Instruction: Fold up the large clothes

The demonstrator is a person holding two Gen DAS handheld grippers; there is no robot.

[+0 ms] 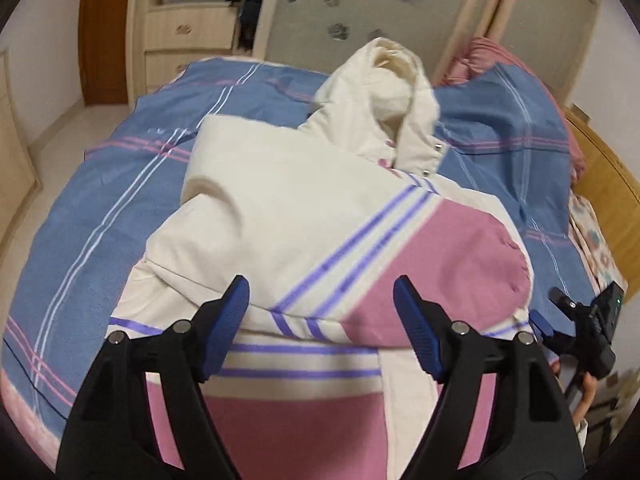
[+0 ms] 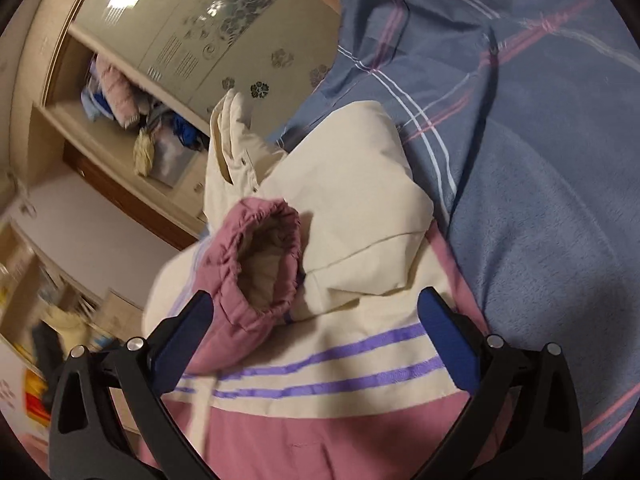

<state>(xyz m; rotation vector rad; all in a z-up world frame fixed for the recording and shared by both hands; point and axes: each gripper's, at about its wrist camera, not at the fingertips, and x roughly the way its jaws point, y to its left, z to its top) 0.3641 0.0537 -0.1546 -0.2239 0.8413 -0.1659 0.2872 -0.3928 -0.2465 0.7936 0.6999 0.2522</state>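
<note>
Lying flat on bed (image 1: 100,200), jacket (image 1: 280,208) has sleeve (image 1: 440,264) crossed over chest, keeping bundle narrow. Left gripper (image 1: 322,320) and right gripper (image 2: 316,330) hover above, jaws wide apart, holding nothing.

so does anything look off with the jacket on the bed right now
Slightly. The jacket lies on the blue bedspread with a sleeve folded across it, but the hood stands bunched up rather than flat, and the pink cuff gapes open. Both hand-held grippers are open, holding nothing.
</note>
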